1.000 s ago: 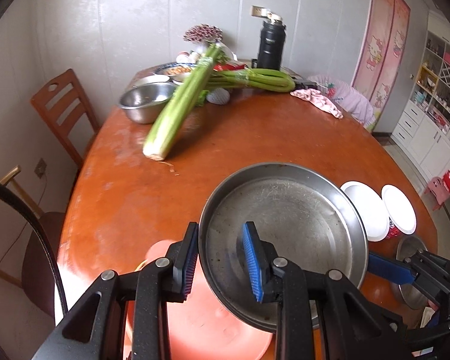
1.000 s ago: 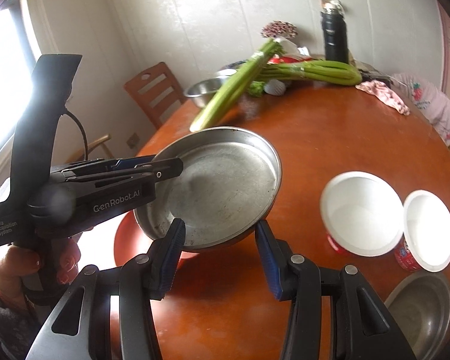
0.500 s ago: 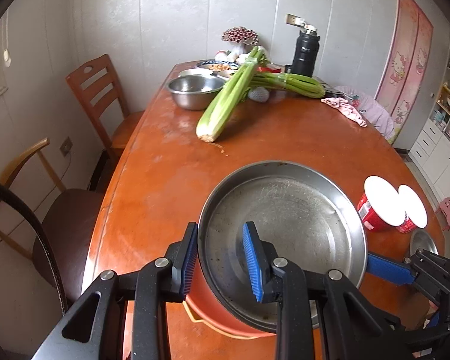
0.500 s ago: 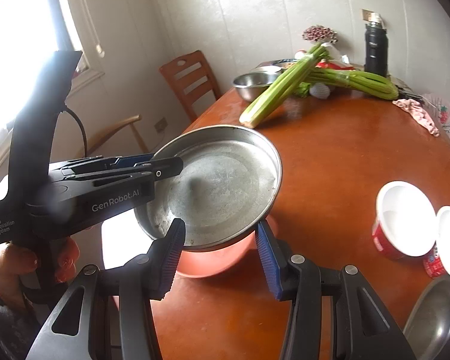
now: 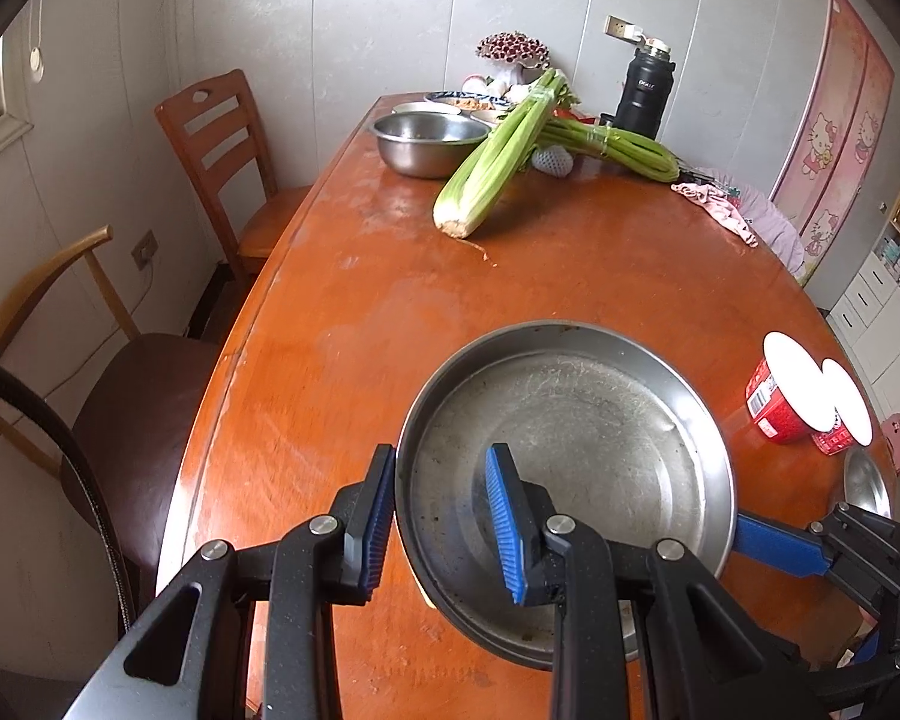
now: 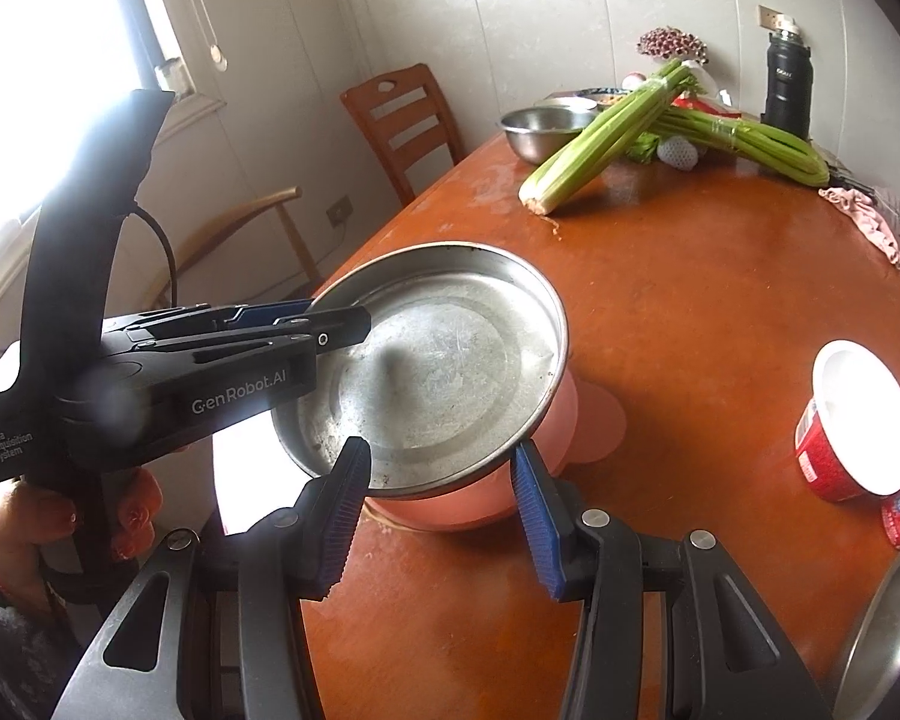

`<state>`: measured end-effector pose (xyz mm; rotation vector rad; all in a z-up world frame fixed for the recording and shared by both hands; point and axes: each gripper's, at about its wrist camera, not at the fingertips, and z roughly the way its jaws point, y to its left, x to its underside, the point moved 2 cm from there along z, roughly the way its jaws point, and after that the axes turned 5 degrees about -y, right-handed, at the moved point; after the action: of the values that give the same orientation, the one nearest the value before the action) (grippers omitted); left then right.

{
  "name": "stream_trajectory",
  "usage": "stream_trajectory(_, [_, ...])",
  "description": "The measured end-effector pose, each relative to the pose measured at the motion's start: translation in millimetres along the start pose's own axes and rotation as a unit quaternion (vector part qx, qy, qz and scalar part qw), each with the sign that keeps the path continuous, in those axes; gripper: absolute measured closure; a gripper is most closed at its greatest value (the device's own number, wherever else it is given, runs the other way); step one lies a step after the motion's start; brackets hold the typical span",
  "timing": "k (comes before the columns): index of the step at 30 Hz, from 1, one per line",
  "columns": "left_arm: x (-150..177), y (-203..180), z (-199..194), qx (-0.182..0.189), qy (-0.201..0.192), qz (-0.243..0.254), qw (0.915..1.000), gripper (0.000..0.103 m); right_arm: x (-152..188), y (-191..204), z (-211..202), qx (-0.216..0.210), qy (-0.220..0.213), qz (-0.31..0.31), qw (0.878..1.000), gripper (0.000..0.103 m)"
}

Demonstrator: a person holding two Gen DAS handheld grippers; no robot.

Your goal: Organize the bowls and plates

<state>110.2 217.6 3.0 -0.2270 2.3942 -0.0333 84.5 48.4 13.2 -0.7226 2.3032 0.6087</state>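
Observation:
A round steel plate (image 5: 570, 438) hangs tilted over the near end of the orange table (image 5: 360, 360). My left gripper (image 5: 438, 456) is shut on its rim, one pad outside the wall and one inside. In the right wrist view the steel plate (image 6: 444, 360) sits just above a pink bowl (image 6: 480, 504), which stands on the table. My right gripper (image 6: 439, 447) flanks the plate's near rim with both pads against it. The left gripper (image 6: 354, 321) clamps the far-left rim there. A blue finger (image 5: 774, 546) of the right gripper meets the plate's right edge.
Two red cups (image 6: 840, 438) with white lids stand to the right, a small steel dish (image 6: 888, 630) near them. Celery (image 5: 498, 168), a steel bowl (image 5: 426, 141) and a black flask (image 5: 645, 96) crowd the far end. Two chairs (image 5: 222, 156) line the left side. A hand (image 6: 24, 516) holds the left gripper.
Both grippers have carried the plate toward the table's near left end. The pink bowl, earlier off to the plate's left, now lies under it. The cups have drifted right in both views.

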Motion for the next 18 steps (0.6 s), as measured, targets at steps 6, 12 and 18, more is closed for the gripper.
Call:
stream_trajectory(6, [5.1, 3.1, 4.9, -0.002, 0.007, -0.002, 1.0, 0.073, 2.5, 1.6, 7.5, -0.001, 0.011, -0.004, 1.0, 0.052])
stream_trajectory(12, [9.3, 5.2, 11.5, -0.006, 0.017, -0.003, 0.9998, 0.073, 2.9, 2.8, 15.9, -0.001, 0.021, -0.005, 1.0, 0.052])
stream_trajectory(18, [10.2, 5.6, 16.2, -0.011, 0.023, -0.004, 0.9997, 0.073, 3.5, 3.4, 21.9, -0.004, 0.029, -0.008, 1.0, 0.052])
